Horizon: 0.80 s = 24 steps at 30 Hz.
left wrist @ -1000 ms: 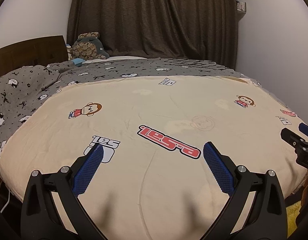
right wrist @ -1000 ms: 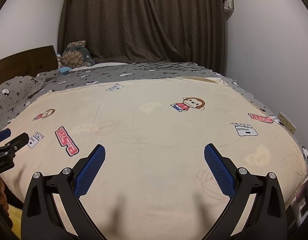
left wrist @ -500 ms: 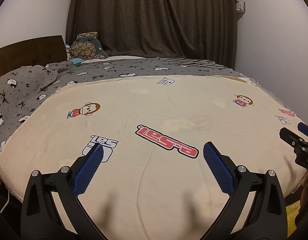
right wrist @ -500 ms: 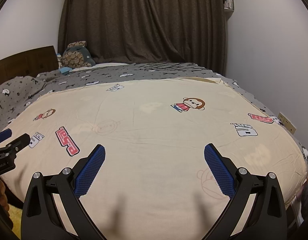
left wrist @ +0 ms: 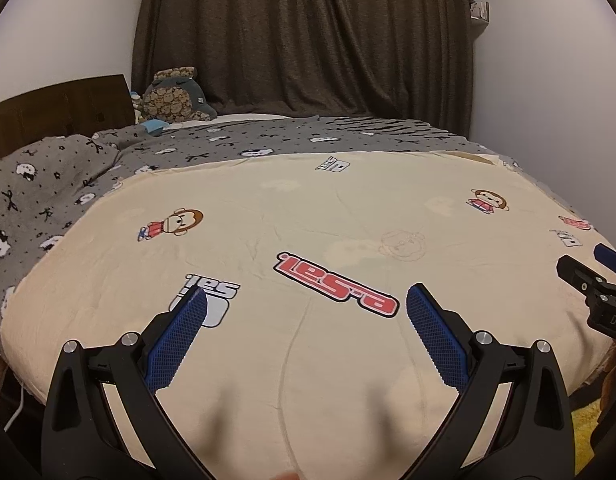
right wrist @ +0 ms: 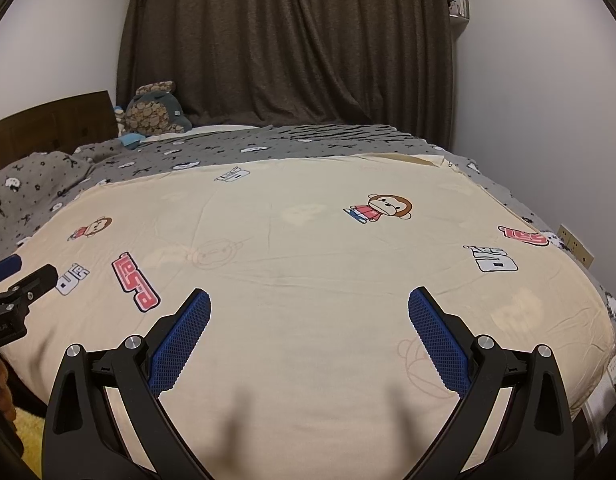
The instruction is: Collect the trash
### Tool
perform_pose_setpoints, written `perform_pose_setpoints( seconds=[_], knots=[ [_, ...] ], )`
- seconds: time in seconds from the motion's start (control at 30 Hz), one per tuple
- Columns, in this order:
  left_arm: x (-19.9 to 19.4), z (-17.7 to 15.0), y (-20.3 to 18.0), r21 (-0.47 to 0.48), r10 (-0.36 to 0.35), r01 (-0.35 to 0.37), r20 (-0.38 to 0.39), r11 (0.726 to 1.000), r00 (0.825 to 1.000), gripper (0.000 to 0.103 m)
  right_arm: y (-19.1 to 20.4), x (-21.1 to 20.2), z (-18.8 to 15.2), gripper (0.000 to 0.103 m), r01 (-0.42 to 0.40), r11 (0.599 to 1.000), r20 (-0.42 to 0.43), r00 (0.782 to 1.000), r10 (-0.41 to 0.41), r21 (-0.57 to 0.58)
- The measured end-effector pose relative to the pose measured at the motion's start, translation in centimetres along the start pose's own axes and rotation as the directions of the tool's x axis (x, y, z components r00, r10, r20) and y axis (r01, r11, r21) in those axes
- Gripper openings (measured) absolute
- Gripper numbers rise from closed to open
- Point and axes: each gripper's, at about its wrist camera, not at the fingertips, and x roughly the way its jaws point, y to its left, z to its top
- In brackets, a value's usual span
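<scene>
Left hand-held gripper: held low over the near edge of the bed, its blue-padded fingers spread wide with nothing between them; in the right wrist view it shows at the far left edge.
Right hand-held gripper: also over the near part of the bed, fingers spread wide and holding nothing; its tip shows at the far right of the left wrist view.
Trash: no piece of trash can be made out in either view, so its place relative to either hand-held gripper cannot be told.
Bed: fills most of both views, running away from the cameras toward the curtain.
Cream blanket: lies flat over the near part of the bed, printed with monkey figures and lettering.
Grey patterned cover: beyond and to the left of the cream blanket.
Plush toy: at the far left corner of the bed, beside the wooden headboard.
Curtain: dark, drawn, behind the bed.
Shelf: small, high on the right wall.
Wall socket: low on the right wall, just beside the bed.
Yellow rug: on the floor below the near edge of the bed.
</scene>
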Motion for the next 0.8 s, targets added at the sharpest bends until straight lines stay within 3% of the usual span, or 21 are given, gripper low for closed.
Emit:
perform_pose_setpoints(
  seconds=[0.8],
  knots=[
    [0.49, -0.17, -0.16, -0.004, -0.030, 0.030, -0.014, 1.000, 0.999, 0.095, -0.51, 0.62, -0.50, 0.099, 0.009, 1.000, -0.019, 1.000, -0.009, 0.010]
  ],
)
